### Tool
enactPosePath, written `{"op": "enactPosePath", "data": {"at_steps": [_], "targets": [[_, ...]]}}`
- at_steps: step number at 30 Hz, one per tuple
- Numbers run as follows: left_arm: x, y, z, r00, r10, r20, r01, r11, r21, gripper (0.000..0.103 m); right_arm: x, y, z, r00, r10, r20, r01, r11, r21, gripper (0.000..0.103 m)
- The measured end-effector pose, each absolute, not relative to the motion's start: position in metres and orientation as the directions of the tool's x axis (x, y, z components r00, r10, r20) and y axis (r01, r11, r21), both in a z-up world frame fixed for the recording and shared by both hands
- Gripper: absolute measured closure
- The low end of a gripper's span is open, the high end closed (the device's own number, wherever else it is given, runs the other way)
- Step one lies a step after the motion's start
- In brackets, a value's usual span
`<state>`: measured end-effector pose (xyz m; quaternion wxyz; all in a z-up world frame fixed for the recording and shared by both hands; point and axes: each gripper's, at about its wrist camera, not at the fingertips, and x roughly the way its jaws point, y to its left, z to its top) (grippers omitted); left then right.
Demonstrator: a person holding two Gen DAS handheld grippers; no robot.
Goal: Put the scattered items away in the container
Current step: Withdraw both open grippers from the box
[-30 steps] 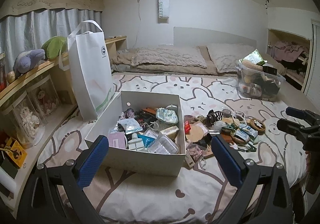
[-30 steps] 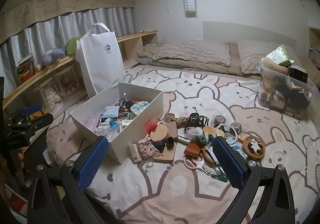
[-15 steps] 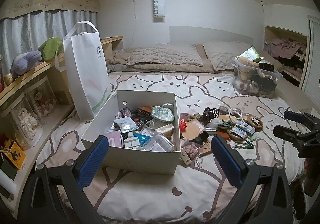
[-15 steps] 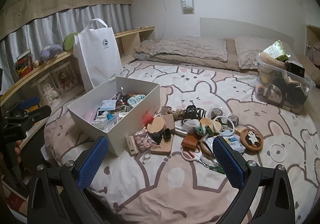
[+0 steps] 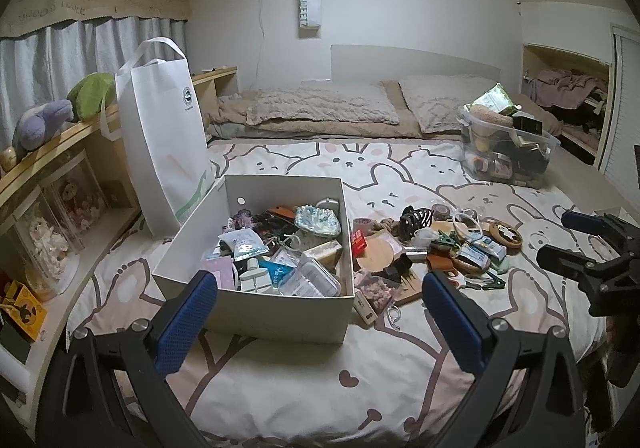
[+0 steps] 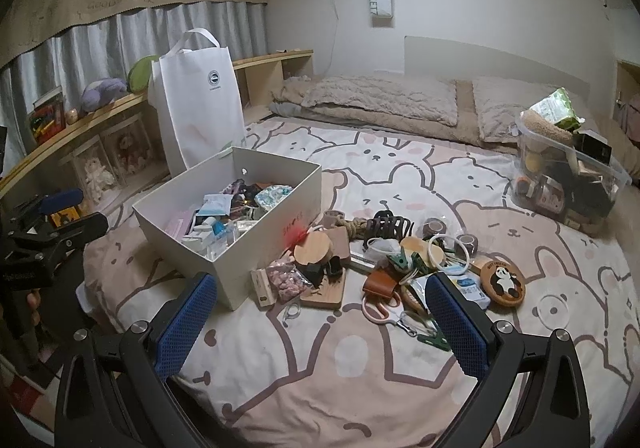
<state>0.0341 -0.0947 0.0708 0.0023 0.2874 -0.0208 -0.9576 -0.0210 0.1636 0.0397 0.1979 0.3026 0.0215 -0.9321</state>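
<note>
A white cardboard box [image 5: 264,308] [image 6: 280,232] sits on the bed, part filled with small items. Right of it lies a scatter of items: a round wooden lid [image 6: 314,250], a black hair claw [image 6: 386,228], a panda coaster [image 6: 502,282], pink scissors [image 6: 380,308], a bag of pink beads [image 6: 286,280]. The scatter also shows in the left wrist view [image 5: 436,248]. My left gripper [image 5: 320,322] is open and empty, held back from the box's near side. My right gripper [image 6: 320,322] is open and empty, short of the scatter.
A white tote bag [image 5: 164,139] stands left of the box. A clear plastic bin [image 6: 568,175] full of things sits at the far right of the bed. Shelves with plush toys [image 5: 40,123] run along the left. Pillows [image 5: 320,107] lie at the back.
Both grippers have drawn back and risen a little, so the box and scatter look smaller and farther. Nothing was picked up.
</note>
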Motion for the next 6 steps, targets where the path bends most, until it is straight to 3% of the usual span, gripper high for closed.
{"op": "enactPosePath", "data": {"at_steps": [6], "targets": [[0.0336,-0.0953,0.0692,-0.833,-0.023,-0.553,-0.003,-0.999,0.045,0.000,-0.0222,0.1625,0.0395,-0.735,-0.355,-0.577,0.382,-0.921,0.080,0.000]]}}
